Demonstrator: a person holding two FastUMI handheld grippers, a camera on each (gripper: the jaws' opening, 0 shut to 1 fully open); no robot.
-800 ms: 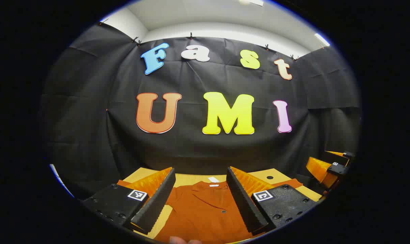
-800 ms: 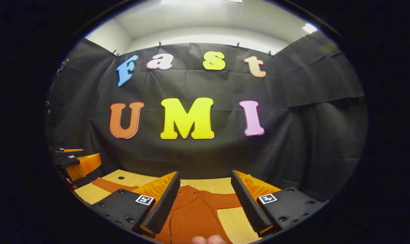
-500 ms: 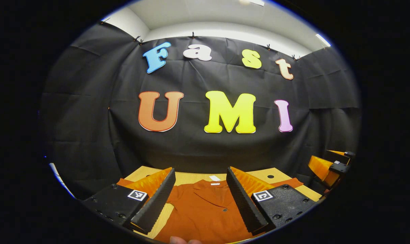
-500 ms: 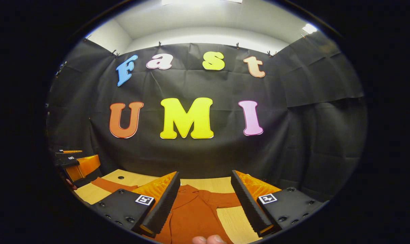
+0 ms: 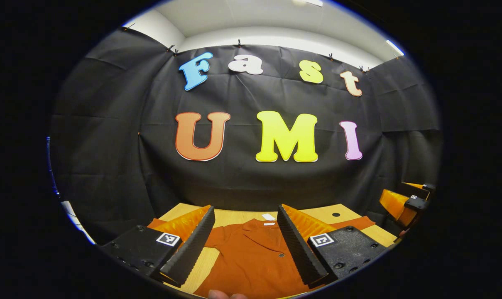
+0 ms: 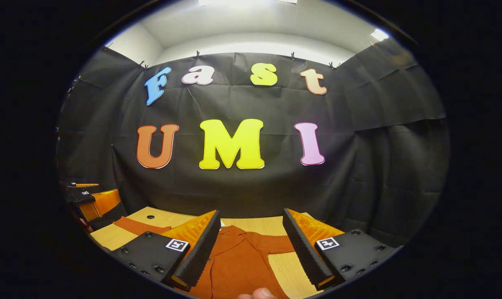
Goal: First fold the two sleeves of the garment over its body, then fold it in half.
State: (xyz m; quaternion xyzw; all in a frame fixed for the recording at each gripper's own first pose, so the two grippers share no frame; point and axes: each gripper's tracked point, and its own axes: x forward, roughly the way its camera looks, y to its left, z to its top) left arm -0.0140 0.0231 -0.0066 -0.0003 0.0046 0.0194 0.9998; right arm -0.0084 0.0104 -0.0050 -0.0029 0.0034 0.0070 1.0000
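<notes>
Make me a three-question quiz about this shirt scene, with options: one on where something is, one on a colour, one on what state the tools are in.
1. Where does the shirt lie?
A. On the wooden table
B. On the floor
C. Hung on the wall

2. What colour is the shirt?
A. Blue
B. Rust orange
C. White

3. How are the left tool and right tool set?
A. Both shut on a sleeve
B. One open, one shut
C. Both open, holding nothing

Answers: 1 A, it lies spread flat on the tabletop. 2 B, the cloth is rust orange in both views. 3 C, each tool's fingers stand wide apart above the shirt, and the sleeves lie out to the sides, unfolded.
</notes>
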